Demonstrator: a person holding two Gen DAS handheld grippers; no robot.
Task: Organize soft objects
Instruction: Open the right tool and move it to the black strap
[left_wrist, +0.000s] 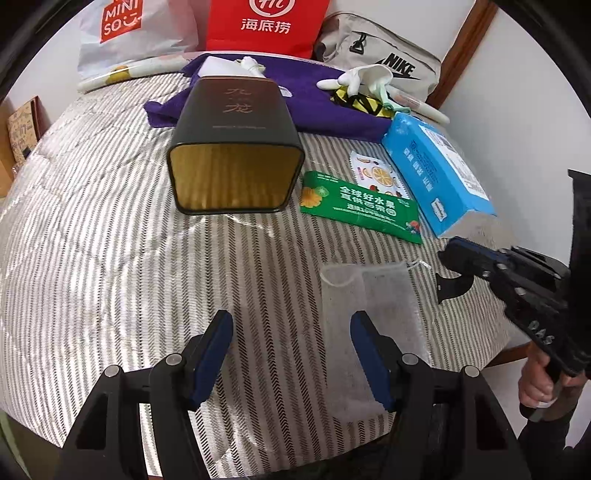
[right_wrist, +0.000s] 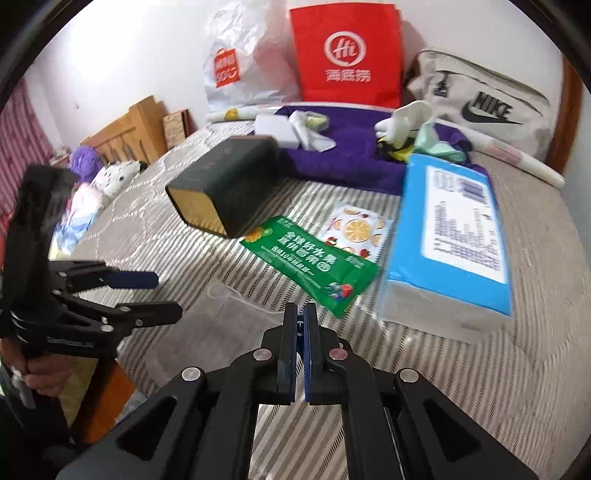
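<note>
Left wrist view: the left gripper hangs over the striped bedcover, jaws apart and empty; the translucent mesh pouch lies flat beneath, mostly under the right-hand finger rather than between the two. The dark tin lies on its side, mouth toward the camera, gold interior apparently empty. Beside it lie the green sachet and the blue tissue pack. The right gripper enters from the right.

Right wrist view: the right gripper has its jaws pressed together; whether they pinch the pouch's edge cannot be told. The pouch lies just ahead and left, near the left gripper.

Risk, as a judgement: the thin mesh may slip or bunch under an off-centre pinch, and a jaw may catch the bedcover as well
</note>
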